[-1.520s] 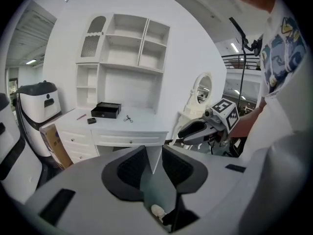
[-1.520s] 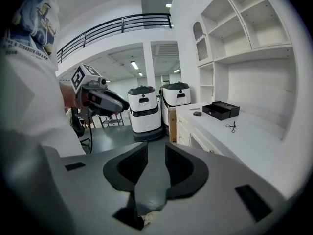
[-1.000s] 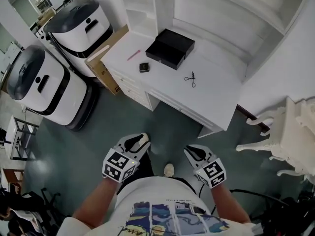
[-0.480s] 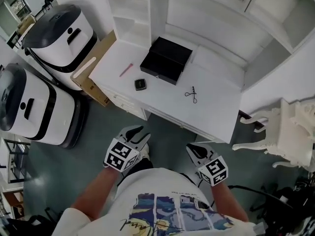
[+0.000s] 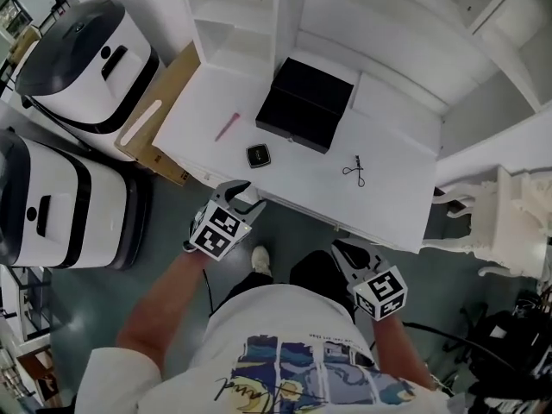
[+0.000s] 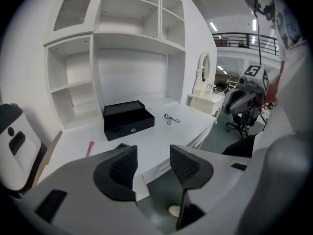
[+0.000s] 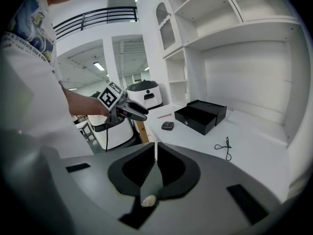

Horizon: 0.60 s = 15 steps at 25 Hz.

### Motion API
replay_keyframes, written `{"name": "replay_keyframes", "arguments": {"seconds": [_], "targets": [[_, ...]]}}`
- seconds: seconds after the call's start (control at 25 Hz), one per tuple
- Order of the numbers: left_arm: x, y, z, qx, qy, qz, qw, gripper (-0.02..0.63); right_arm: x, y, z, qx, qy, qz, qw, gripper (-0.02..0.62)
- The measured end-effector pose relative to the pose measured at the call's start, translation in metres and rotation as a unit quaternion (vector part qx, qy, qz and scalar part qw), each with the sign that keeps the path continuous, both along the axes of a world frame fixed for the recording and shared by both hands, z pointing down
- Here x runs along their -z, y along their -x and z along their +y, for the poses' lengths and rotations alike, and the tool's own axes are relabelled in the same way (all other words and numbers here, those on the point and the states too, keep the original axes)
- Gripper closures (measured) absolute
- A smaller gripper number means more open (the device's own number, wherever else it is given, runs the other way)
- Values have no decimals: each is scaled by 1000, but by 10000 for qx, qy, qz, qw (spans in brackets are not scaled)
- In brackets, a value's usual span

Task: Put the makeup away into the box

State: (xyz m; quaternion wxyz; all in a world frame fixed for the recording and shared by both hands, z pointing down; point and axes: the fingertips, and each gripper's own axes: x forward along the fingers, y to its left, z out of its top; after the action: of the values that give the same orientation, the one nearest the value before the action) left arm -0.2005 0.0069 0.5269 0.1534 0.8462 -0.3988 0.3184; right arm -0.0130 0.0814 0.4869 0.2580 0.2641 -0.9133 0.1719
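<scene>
A black box (image 5: 304, 103) sits at the back of the white desk (image 5: 388, 197). In front of it lie a pink stick (image 5: 227, 127), a small black compact (image 5: 258, 155) and an eyelash curler (image 5: 354, 170). My left gripper (image 5: 242, 194) hangs at the desk's front edge, just short of the compact. Its jaws have just been opening and stand open with nothing between them. My right gripper (image 5: 345, 253) is shut and empty, over the floor short of the desk. The right gripper view shows the box (image 7: 200, 116), compact (image 7: 167, 125) and curler (image 7: 225, 147).
Open white shelves (image 5: 233, 24) rise behind the desk. Two white-and-black machines (image 5: 82, 54) and a cardboard box (image 5: 159, 115) stand to the left. A white ornate chair (image 5: 504, 222) stands to the right. The person's foot (image 5: 259, 261) is on the grey floor.
Both grippers have moved forward towards the desk, the left one further, up to its front edge near the compact. The left jaws stand wider apart than before.
</scene>
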Motion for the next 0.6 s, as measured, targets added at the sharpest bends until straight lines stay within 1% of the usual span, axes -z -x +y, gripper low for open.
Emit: {"name": "replay_keyframes", "arguments": {"seconds": [0.16, 0.32, 0.48, 0.6], "targets": [[-20, 12, -34, -153, 165, -392, 9990, 383, -6, -3, -13, 10, 163, 56, 9999, 560], [-47, 21, -68, -258, 530, -749, 9954, 337, -8, -6, -41, 61, 246, 15, 9997, 560], [-70, 25, -91, -538, 772, -1228, 9880, 315, -12, -14, -69, 89, 344, -16, 9994, 560], [-83, 26, -103, -735, 947, -1475, 9818, 301, -14, -20, -88, 134, 375, -23, 9992, 560]]}}
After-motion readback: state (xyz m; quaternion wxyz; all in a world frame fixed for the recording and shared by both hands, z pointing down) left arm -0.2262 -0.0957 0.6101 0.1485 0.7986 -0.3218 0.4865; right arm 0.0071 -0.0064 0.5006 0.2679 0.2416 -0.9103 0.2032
